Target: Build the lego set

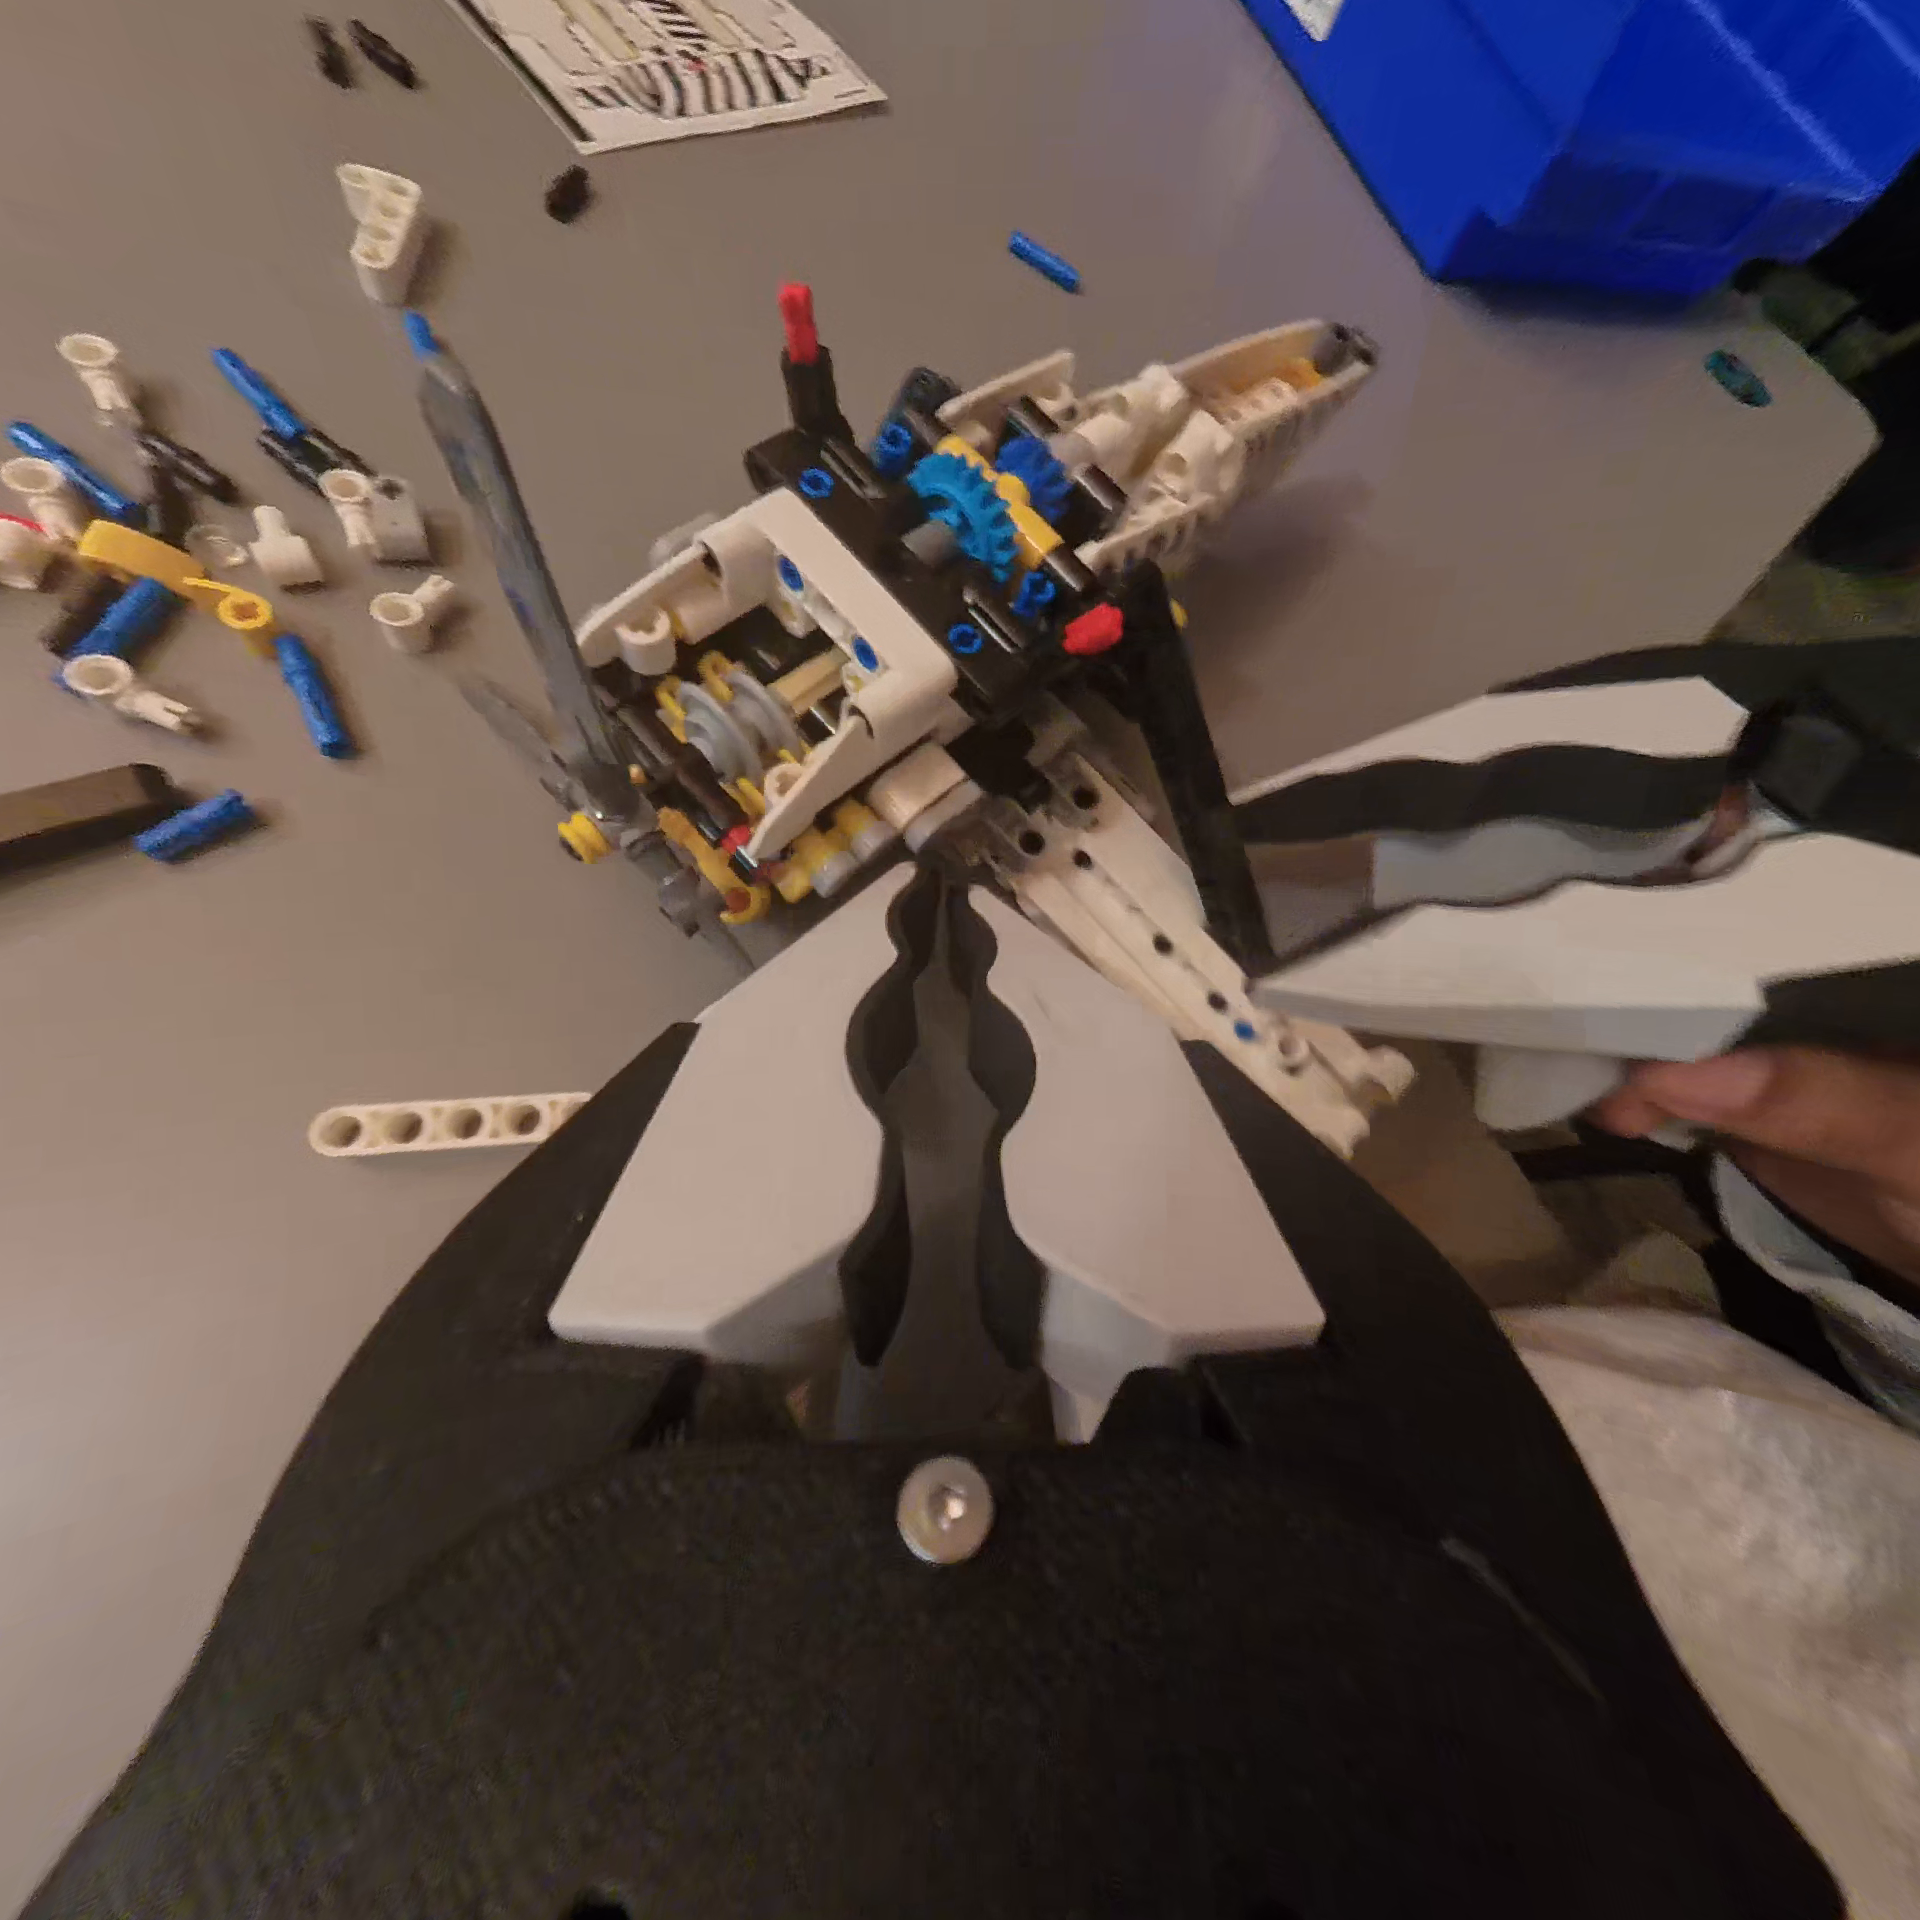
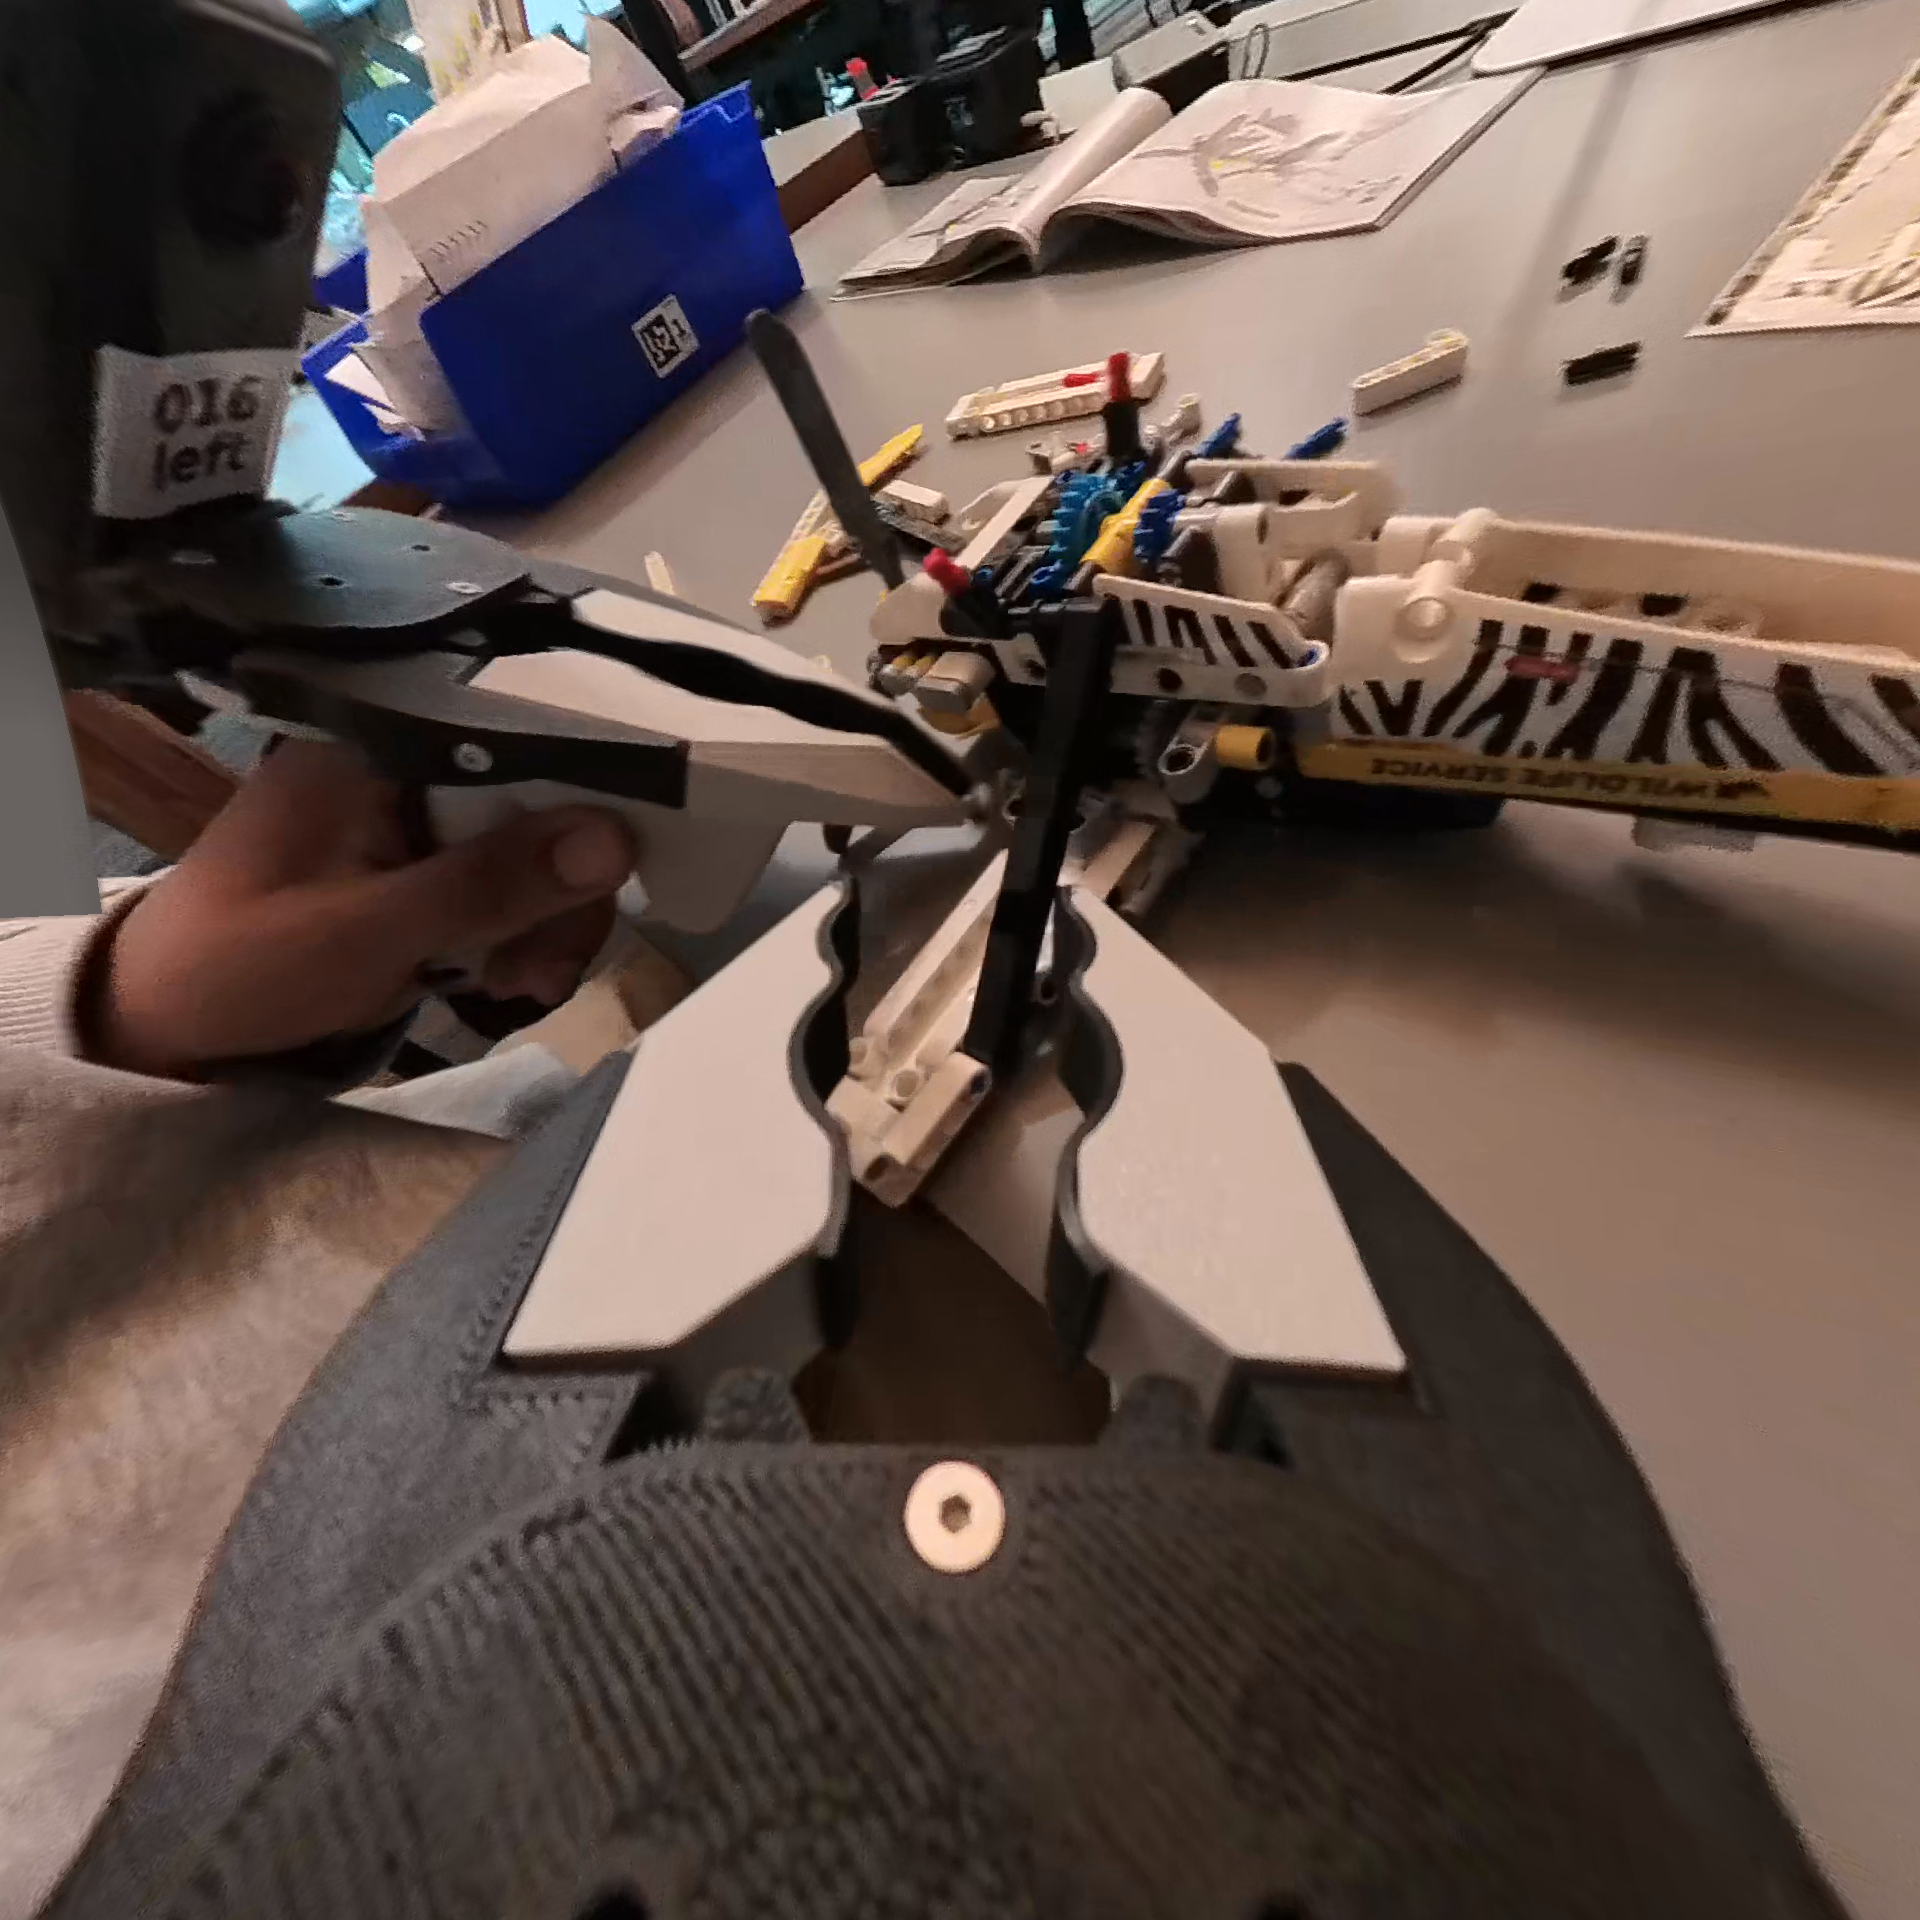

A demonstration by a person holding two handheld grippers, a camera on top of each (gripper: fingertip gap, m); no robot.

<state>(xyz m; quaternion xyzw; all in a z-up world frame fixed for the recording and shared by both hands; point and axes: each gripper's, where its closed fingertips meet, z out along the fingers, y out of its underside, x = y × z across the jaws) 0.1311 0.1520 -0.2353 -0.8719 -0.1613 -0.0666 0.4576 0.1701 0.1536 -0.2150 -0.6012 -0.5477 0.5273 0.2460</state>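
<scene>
my left tongs [image 1: 940,894] pinch the lego model [image 1: 894,623] (counter-top); right tongs [image 2: 961,925] stand apart around its black strut [image 2: 1029,862].

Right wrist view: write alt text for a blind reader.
The right claw straddles a black beam and white beam jutting from a zebra-striped lego model on a grey table. The left claw touches the model's near end.

grey table [image 2: 1558,987], blue bin [image 2: 582,343], dim cluttered desks behind
</scene>
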